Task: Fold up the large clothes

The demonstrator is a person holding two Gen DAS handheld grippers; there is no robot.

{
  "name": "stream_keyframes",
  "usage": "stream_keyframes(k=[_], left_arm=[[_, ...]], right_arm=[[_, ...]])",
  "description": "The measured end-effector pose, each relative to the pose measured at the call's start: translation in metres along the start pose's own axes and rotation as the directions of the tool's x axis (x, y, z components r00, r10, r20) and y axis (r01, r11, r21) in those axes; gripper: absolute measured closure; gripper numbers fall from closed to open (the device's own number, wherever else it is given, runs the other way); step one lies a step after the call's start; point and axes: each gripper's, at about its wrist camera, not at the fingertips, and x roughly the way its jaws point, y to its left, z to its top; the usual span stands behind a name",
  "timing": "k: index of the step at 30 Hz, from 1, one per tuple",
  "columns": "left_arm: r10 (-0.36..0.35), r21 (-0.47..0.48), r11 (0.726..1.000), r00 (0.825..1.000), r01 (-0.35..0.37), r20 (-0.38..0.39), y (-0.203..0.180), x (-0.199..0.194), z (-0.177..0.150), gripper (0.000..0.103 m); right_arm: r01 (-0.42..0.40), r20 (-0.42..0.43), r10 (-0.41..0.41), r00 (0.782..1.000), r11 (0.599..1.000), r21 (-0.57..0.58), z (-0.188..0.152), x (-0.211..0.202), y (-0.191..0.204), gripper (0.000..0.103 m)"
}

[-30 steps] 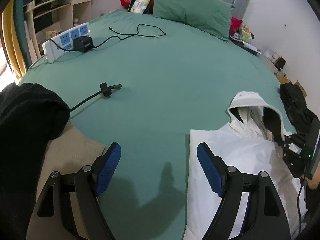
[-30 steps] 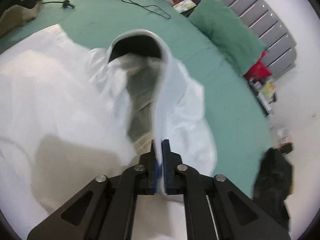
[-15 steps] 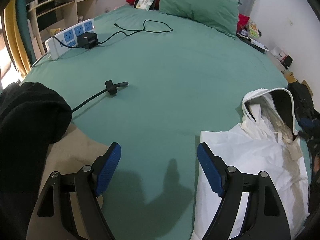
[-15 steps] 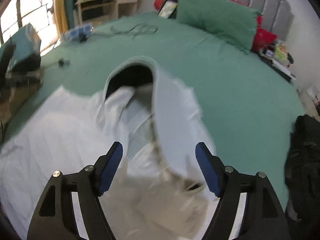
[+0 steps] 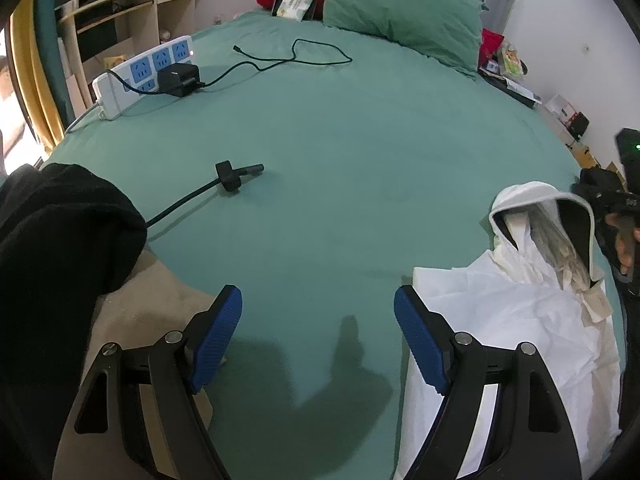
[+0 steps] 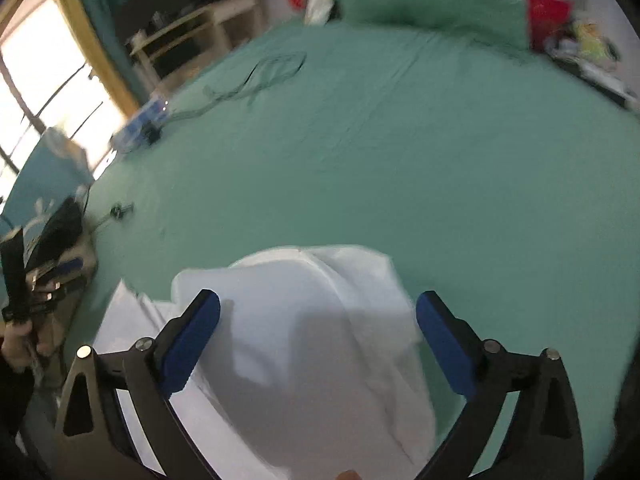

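Left wrist view
Your left gripper (image 5: pixel 318 338): fingers spread wide apart with nothing between the blue pads (image 5: pixel 216 338); it hovers over bare green bedsheet (image 5: pixel 360 152).
White hooded garment (image 5: pixel 516 320): lies flat on the sheet at the lower right, its near edge just behind your right-side finger. The hood (image 5: pixel 540 208) stands open toward the camera, showing a dark lining.
Black garment (image 5: pixel 60 248): bunched at the left edge, resting on a tan cloth (image 5: pixel 144 304) that runs under your left-side finger.
Black cable (image 5: pixel 192 196): runs from the black garment onto the sheet and ends in a clip-like plug, well apart from the white garment.
Power strip (image 5: pixel 140 72): white with blue sockets, near the far left edge of the bed, with a black adapter (image 5: pixel 178 80) plugged in and a thin cord looping toward the green pillow (image 5: pixel 404 20).
Far right edge: you can see part of a hand on a dark device showing a green light; the detail is too cut off to tell more.

Right wrist view
Your right gripper (image 6: pixel 318 340): fingers wide apart, holding nothing, poised above the white hooded garment (image 6: pixel 312 340).
Garment: a rounded white mound of fabric sits between and below the blue pads (image 6: pixel 190 340); the picture is blurred, so you cannot tell whether the pads touch it.
Bedsheet (image 6: pixel 400 152): green, stretching beyond the garment to the pillow.
Left edge: your other hand (image 6: pixel 18 344) grips the left gripper's black body.
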Motion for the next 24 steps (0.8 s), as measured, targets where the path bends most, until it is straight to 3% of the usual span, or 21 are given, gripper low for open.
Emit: stream_keyframes(k=[4,7,9,11,12,15,17,19,21,22,23,24], left_arm=[[0.000,0.003,1.000,1.000,0.000,-0.010,0.000,0.003,-0.002,0.021],[-0.004,0.009,1.000,1.000,0.004,-0.012,-0.002,0.003,-0.003,0.021],[-0.004,0.010,1.000,1.000,0.004,-0.009,-0.002,0.002,-0.003,0.021],[-0.009,0.008,1.000,1.000,0.009,-0.009,-0.002,0.002,-0.002,0.021],[-0.009,0.008,1.000,1.000,0.009,-0.008,-0.002,0.001,-0.002,0.021],[-0.012,0.007,1.000,1.000,0.013,-0.008,-0.002,0.001,-0.001,0.021],[-0.019,0.010,1.000,1.000,0.019,-0.009,-0.003,0.000,-0.002,0.021],[-0.020,0.016,1.000,1.000,0.020,-0.007,-0.005,-0.001,-0.002,0.021],[-0.027,0.020,0.999,1.000,0.027,-0.004,-0.008,-0.004,-0.003,0.021],[-0.029,0.023,0.999,1.000,0.029,-0.001,-0.009,-0.005,-0.003,0.021],[-0.031,0.026,0.999,1.000,0.031,0.003,-0.011,-0.007,-0.004,0.021],[-0.033,0.030,0.999,0.999,0.033,0.006,-0.013,-0.009,-0.004,0.021]], right_arm=[[-0.120,-0.141,0.102,0.985,0.986,-0.119,-0.003,0.036,0.022,0.002],[-0.122,-0.248,0.070,0.966,0.972,-0.201,-0.011,0.059,0.033,0.002],[-0.162,-0.358,0.074,0.931,0.961,-0.222,-0.020,0.075,0.040,0.002],[-0.141,-0.409,0.002,0.913,0.940,-0.310,-0.029,0.084,0.051,0.004],[-0.129,-0.408,-0.030,0.913,0.925,-0.357,-0.035,0.084,0.055,0.007],[-0.099,-0.396,-0.117,0.911,0.869,-0.485,-0.042,0.081,0.080,0.033],[-0.075,-0.362,-0.164,0.918,0.822,-0.564,-0.046,0.074,0.098,0.058],[-0.021,-0.299,-0.241,0.923,0.746,-0.666,-0.054,0.069,0.122,0.067],[0.090,-0.186,-0.365,0.912,0.621,-0.779,-0.067,0.068,0.145,0.068],[0.193,-0.069,-0.450,0.891,0.511,-0.838,-0.076,0.068,0.158,0.069],[0.287,0.048,-0.516,0.855,0.394,-0.873,-0.087,0.071,0.169,0.069],[0.339,0.118,-0.550,0.827,0.320,-0.885,-0.095,0.072,0.174,0.070]])
